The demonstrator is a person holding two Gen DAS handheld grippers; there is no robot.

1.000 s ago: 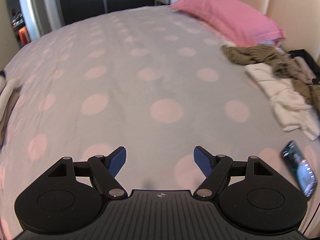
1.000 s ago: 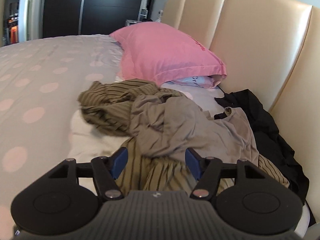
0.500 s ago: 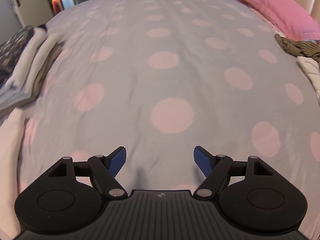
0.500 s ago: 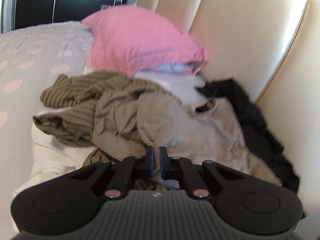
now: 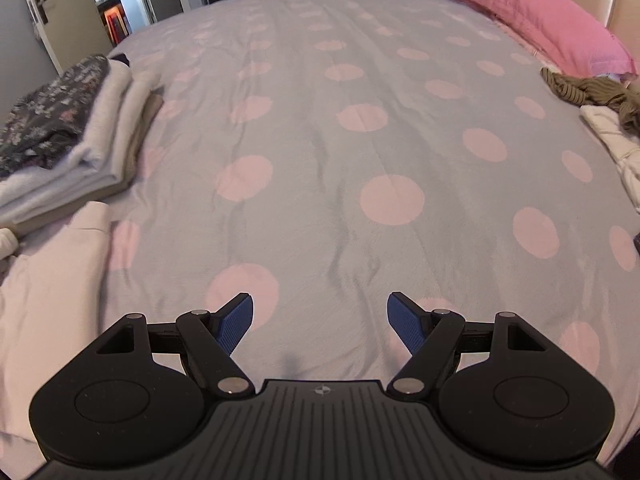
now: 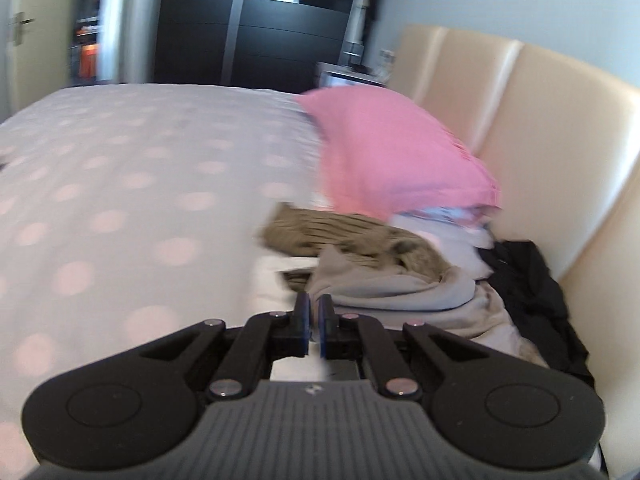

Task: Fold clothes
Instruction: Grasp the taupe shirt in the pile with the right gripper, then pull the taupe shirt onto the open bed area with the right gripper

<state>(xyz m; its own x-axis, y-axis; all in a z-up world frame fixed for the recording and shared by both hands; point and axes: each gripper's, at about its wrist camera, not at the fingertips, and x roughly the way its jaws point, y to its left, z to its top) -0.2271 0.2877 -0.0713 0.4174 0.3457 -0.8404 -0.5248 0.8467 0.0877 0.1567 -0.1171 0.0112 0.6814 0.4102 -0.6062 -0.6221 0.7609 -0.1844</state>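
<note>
The bed (image 5: 360, 140) has a heap of unfolded clothes (image 6: 360, 256) beside the pink pillow (image 6: 392, 152). The grey top (image 6: 392, 292) looks soft, light and floppy; best taken at a hem or shoulder. The right gripper (image 6: 314, 320) is pinched nearly closed against its edge, though I can't tell if cloth is caught; the left gripper (image 5: 320, 316) hangs wide open over bare bedspread.

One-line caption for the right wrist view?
Right gripper shut at the grey garment in the unfolded pile beside the pink pillow.

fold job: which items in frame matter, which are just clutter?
Job:
- right gripper, shut on the grey garment
- left gripper, open
- striped olive garment
- white garment
- black garment
- folded stack

Lying about:
- pink pillow
- headboard
- wardrobe
</note>
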